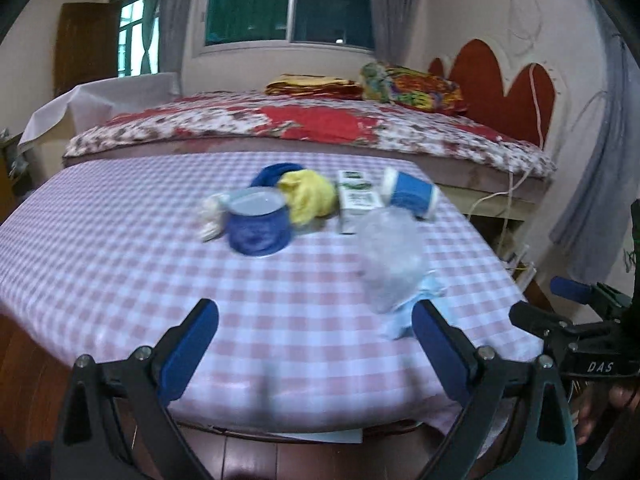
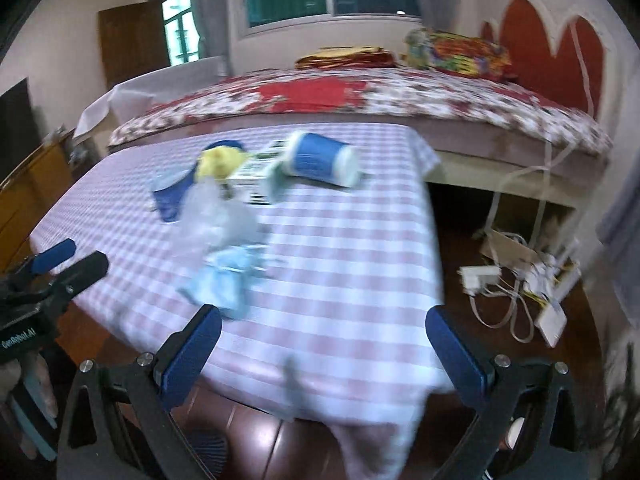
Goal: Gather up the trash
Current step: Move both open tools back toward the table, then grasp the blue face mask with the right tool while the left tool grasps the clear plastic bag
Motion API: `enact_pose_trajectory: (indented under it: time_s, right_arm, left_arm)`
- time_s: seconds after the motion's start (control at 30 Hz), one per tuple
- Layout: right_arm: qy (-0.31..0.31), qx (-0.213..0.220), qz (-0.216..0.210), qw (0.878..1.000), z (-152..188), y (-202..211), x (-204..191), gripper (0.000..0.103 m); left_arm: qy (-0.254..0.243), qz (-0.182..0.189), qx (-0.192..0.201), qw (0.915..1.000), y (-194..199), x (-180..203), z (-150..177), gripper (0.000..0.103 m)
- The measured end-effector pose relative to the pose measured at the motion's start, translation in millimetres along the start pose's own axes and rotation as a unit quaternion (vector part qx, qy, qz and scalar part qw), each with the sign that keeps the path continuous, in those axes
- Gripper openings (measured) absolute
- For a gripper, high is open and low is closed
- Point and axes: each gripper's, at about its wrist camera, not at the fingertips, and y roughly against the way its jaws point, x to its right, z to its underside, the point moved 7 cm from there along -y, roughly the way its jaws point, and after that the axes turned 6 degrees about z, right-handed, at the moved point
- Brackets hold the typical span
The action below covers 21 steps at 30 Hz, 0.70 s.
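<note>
Trash lies on a pink checked tablecloth [image 1: 120, 240]: a blue bowl-like cup [image 1: 258, 222], a yellow crumpled cloth [image 1: 310, 196], a white carton [image 1: 356, 200], a tipped blue paper cup [image 1: 410, 194], a clear crumpled plastic piece [image 1: 390, 260] and a light blue mask [image 1: 416, 308]. My left gripper [image 1: 316, 344] is open and empty above the table's near edge. My right gripper [image 2: 324, 344] is open and empty near the table's right front corner. In the right wrist view the mask [image 2: 224, 280], plastic piece [image 2: 216, 216] and blue paper cup [image 2: 320, 160] show.
A bed with a red floral cover [image 1: 300, 124] stands behind the table. Cables and power strips [image 2: 516, 280] lie on the floor to the right. A wooden cabinet [image 2: 28, 192] is at the left. The other gripper [image 1: 580, 320] shows at the right edge.
</note>
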Motion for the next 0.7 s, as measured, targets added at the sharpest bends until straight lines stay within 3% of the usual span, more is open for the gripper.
enact_pose_trajectory:
  time_s: [0.17, 0.37, 0.5, 0.57, 0.6, 0.7]
  right_arm:
    - [0.013, -0.008, -0.015, 1.0, -5.7, -14.4, -37.8, 0.101]
    - [0.013, -0.035, -0.033, 0.999, -5.8, -44.8, -66.7, 0.087]
    - [0.009, -0.06, -0.047, 0.997, 1.3, -65.8, -74.0, 0.066]
    - [0.009, -0.056, -0.047, 0.997, 2.1, -66.0, -71.7, 0.047]
    - [0.003, -0.061, -0.054, 0.997, 3.0, -66.1, -69.4, 0.023]
    - [0.002, -0.047, -0.043, 0.998, 3.6, -57.7, -53.3, 0.023]
  left_arm:
    - [0.013, -0.015, -0.009, 0.9998, 0.4, -28.1, 9.3, 0.098]
    - [0.027, -0.014, -0.021, 0.9993, -3.9, -44.7, 13.6, 0.098]
    - [0.028, -0.008, -0.029, 0.9992, -10.1, -41.8, 16.3, 0.098]
    - [0.026, -0.004, -0.032, 0.9991, -13.8, -38.5, 17.0, 0.098]
    - [0.025, -0.002, -0.034, 0.9991, -15.3, -36.6, 17.4, 0.098]
    - [0.022, 0.005, -0.036, 0.9991, -20.0, -27.5, 17.6, 0.098]
